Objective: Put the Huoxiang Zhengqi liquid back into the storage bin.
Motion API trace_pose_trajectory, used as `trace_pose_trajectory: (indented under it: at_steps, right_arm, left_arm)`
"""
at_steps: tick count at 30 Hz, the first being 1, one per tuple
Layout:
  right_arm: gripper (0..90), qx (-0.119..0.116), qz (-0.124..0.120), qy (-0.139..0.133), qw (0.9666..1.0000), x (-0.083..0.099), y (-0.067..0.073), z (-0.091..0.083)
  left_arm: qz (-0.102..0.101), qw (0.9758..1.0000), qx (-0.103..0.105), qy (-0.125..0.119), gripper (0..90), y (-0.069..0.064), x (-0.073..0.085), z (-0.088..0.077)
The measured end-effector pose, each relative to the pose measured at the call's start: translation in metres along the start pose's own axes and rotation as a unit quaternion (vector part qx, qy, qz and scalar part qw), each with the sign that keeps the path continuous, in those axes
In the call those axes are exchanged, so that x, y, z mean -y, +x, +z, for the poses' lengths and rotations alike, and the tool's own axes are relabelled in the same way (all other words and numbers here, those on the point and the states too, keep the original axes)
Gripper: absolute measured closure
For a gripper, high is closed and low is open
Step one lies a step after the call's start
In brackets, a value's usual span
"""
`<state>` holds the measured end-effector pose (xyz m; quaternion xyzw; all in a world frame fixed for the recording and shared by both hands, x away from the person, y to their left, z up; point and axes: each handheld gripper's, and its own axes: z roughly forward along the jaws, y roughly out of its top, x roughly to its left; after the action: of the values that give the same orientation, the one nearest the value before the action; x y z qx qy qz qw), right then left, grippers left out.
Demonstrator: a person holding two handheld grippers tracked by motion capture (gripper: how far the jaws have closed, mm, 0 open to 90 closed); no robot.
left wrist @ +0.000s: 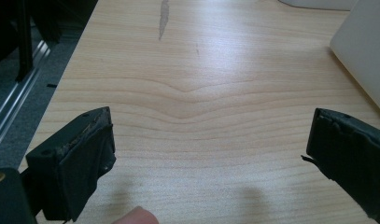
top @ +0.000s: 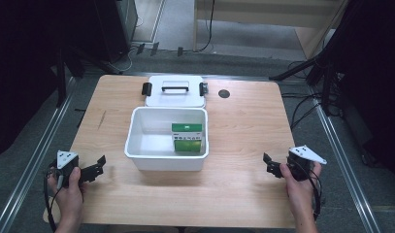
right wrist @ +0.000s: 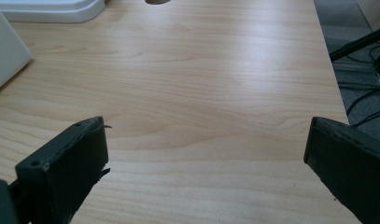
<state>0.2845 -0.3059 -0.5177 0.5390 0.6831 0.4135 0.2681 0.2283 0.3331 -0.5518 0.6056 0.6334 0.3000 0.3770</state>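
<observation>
Nearest the camera, two forearms come in over the front edge of the tabletop (top: 243, 194), each hand holding a hand-held gripper. At the front-left corner the left hand-held gripper (top: 99, 164) has its jaws spread wide with nothing between them, and its own view looks along bare wood grain with a white wall just showing at the right. Over at the front-right, the right hand-held gripper (top: 269, 163) is just as wide and just as empty, its jaws pointing inward towards the middle.

Between the two, a little farther in, stands the white bin (top: 137, 136), open at the top. Inside it, against the right wall, two green boxes (top: 187, 138) stand close together — their print is too small to read. Beyond the bin, touching or almost touching its back rim, the white lid (top: 175, 97) lies flat with a black handle and a black latch at each end. A dark round hole marks the tabletop just right of the lid.

Judging from this, both hands are at rest at the sides and no grasp has begun — either unpacking or closing the bin. The next move would call for a reach inward to the boxes or over the bin to the lid.
</observation>
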Motion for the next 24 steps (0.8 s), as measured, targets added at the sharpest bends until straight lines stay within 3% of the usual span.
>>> trace_pose_trajectory:
  at_steps: [10, 24]
  right_arm:
    - [0.0, 0.001, 0.020, -0.002, 0.9998, 0.020, -0.011, -0.012]
    - [0.0, 0.007, 0.030, -0.003, 0.9995, 0.039, -0.026, -0.031]
  left_arm:
    - [0.000, 1.0000, 0.000, 0.001, 1.8, 0.000, 0.000, 0.000]
    - [0.001, 1.0000, -0.001, 0.000, 1.8, -0.001, 0.000, 0.000]
